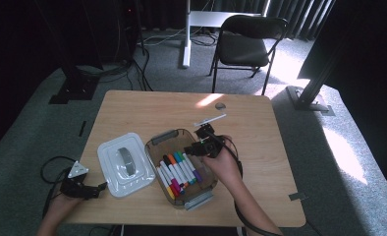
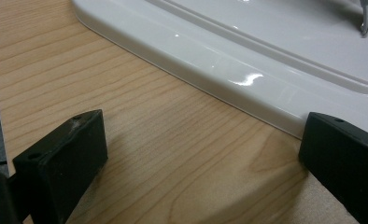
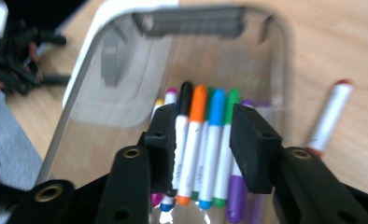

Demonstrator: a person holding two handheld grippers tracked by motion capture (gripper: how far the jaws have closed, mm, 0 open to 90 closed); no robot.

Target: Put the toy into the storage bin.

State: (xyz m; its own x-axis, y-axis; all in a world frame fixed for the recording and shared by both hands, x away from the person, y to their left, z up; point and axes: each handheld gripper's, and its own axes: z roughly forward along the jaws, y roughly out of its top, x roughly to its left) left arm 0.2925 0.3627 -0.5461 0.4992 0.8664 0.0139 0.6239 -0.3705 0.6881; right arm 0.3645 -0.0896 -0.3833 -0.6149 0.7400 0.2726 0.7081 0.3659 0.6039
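Note:
A clear container [image 1: 179, 132] on the wooden table [image 1: 270, 162] holds a row of coloured markers [image 1: 179, 169]. My right gripper [image 1: 191, 149] hovers over the container's right side. In the right gripper view it [image 3: 203, 126] is open, and the markers [image 3: 205, 140] lie below the gap, untouched. A white marker with red ends [image 3: 329, 116] lies on the table outside the container [image 1: 210, 120]. The white lid [image 1: 110, 177] with a grey handle rests left of the container. My left gripper [image 1: 102, 187] sits at the lid's near-left corner, open [image 2: 205, 140] on bare wood beside the lid's rim [image 2: 266, 56].
The table's front edge is close to my left gripper, with grey carpet beyond it. A black folding chair [image 1: 245, 44] and a white stand leg [image 1: 185, 34] are on the floor behind the table. A small dark disc [image 1: 220, 105] lies near the far edge.

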